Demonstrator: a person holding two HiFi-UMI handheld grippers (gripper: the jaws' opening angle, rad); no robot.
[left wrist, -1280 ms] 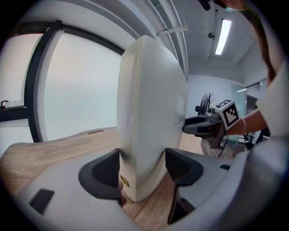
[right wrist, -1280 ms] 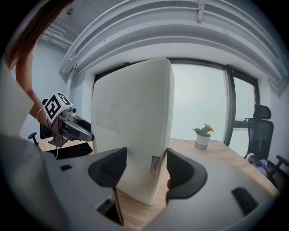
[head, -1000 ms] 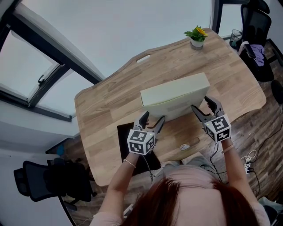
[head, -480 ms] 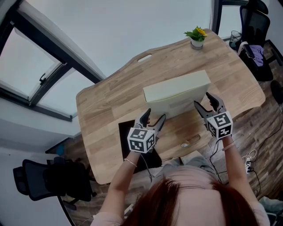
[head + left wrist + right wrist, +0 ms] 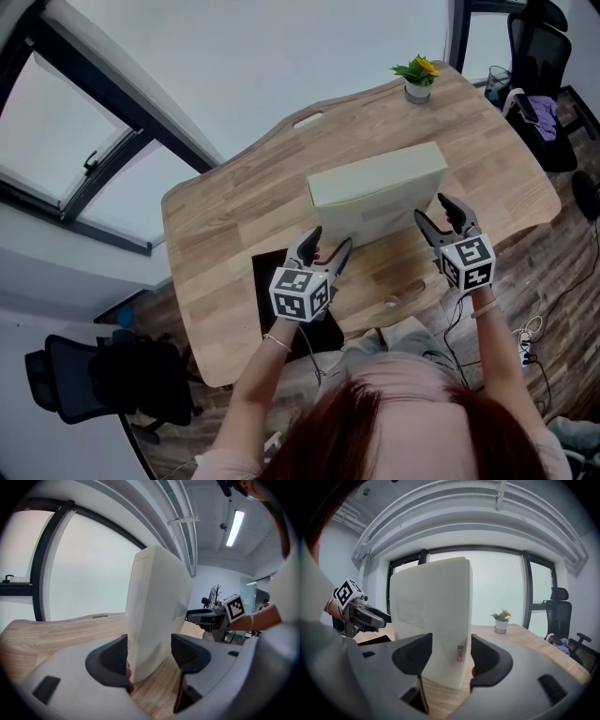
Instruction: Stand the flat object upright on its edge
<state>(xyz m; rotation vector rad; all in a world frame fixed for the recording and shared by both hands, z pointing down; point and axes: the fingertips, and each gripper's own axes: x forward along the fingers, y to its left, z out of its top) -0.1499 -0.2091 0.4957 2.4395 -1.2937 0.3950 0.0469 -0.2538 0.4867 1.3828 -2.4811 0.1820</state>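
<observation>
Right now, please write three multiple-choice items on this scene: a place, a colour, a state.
1. Where on the light wooden table does the small green plant in a white pot stand? A) far corner B) middle C) near edge
2. Which colour is its flower? A) red B) yellow C) blue
3. How is the pale cream flat rectangular slab? A) lying flat B) standing on its edge C) lifted off the table
1 A: it sits at the far corner. 2 B: yellow petals. 3 B: its lower edge rests on the wood.
</observation>
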